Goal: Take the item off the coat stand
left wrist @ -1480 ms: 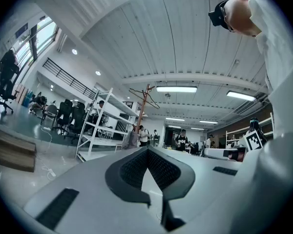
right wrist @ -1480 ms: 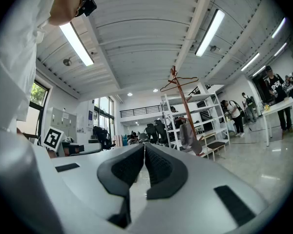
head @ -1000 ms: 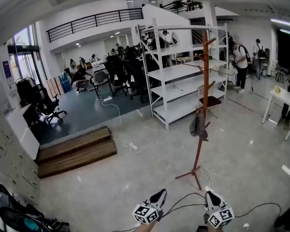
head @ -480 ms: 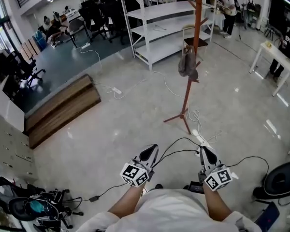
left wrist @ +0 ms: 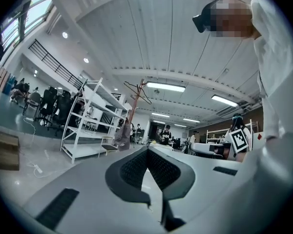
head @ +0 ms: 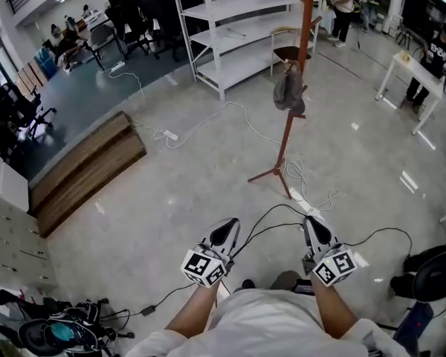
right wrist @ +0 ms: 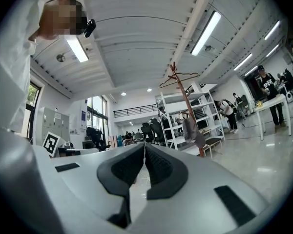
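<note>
A red-brown coat stand [head: 296, 65] rises from the pale floor some way ahead of me. A grey item [head: 288, 90] hangs on one of its lower pegs. The left gripper view shows the stand [left wrist: 132, 111] and the item [left wrist: 121, 136] far off, and so does the right gripper view, with the stand [right wrist: 184, 106] and the item [right wrist: 191, 129]. My left gripper [head: 224, 231] and right gripper [head: 313, 229] are held side by side low in front of my body. Both point level toward the stand, are shut, hold nothing, and are well short of the stand.
White shelving [head: 230, 28] stands behind the coat stand. Wooden steps [head: 82, 173] lie to the left. Cables [head: 305, 192] trail over the floor near the stand's feet. A white table [head: 424, 73] and people are at the right. Bags [head: 52, 333] lie bottom left.
The camera has tipped down and moved toward the coat stand, which now sits nearer and higher in the head view. Both grippers have stayed shut and side by side.
</note>
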`<state>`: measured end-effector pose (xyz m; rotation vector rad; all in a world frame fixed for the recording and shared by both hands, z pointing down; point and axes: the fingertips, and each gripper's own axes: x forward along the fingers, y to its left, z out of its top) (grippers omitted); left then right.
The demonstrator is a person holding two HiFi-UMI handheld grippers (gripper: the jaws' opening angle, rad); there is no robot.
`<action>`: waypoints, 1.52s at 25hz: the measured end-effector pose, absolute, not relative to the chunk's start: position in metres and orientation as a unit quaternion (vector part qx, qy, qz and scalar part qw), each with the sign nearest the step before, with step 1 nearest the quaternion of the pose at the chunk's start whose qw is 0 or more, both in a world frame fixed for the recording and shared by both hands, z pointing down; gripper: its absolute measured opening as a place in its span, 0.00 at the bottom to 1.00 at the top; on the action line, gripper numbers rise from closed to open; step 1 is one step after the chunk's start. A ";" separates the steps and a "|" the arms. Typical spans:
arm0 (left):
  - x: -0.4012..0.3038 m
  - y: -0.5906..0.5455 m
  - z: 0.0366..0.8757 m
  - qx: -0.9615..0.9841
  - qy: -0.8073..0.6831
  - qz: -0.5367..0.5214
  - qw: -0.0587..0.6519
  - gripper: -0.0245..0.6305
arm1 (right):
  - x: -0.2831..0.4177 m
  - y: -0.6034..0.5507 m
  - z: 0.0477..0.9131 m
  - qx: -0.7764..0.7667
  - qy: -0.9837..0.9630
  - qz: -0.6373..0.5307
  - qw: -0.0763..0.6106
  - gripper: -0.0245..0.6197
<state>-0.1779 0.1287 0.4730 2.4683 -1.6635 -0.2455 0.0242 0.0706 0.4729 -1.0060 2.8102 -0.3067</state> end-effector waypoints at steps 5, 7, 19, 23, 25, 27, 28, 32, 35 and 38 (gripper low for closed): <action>-0.192 0.110 0.488 0.822 -0.552 -0.089 0.107 0.06 | 0.025 0.058 0.481 -0.347 0.930 -0.110 0.055 0.08; -0.192 0.097 0.491 0.825 -0.548 -0.085 0.112 0.06 | 0.032 0.044 0.488 -0.357 0.926 -0.115 0.051 0.08; -0.176 -0.059 0.486 0.845 -0.515 -0.046 0.132 0.06 | 0.034 -0.115 0.488 -0.360 0.921 -0.121 0.087 0.08; -0.172 -0.118 0.482 0.851 -0.507 -0.036 0.134 0.06 | 0.037 -0.166 0.479 -0.338 0.930 -0.109 0.093 0.08; -0.171 -0.146 0.483 0.852 -0.504 -0.037 0.137 0.06 | 0.038 -0.187 0.478 -0.326 0.936 -0.099 0.090 0.08; -0.168 -0.171 0.481 0.852 -0.505 -0.036 0.136 0.06 | 0.044 -0.207 0.478 -0.317 0.939 -0.096 0.087 0.08; -0.166 -0.183 0.479 0.852 -0.506 -0.034 0.134 0.06 | 0.047 -0.218 0.478 -0.314 0.941 -0.096 0.085 0.08; -0.162 -0.226 0.470 0.850 -0.510 -0.028 0.125 0.06 | 0.053 -0.256 0.472 -0.306 0.944 -0.091 0.087 0.08; -0.166 -0.254 0.469 0.847 -0.516 -0.023 0.125 0.06 | 0.051 -0.279 0.473 -0.304 0.944 -0.095 0.088 0.08; -0.168 -0.284 0.472 0.848 -0.514 -0.012 0.130 0.14 | 0.049 -0.300 0.482 -0.308 0.942 -0.104 0.085 0.08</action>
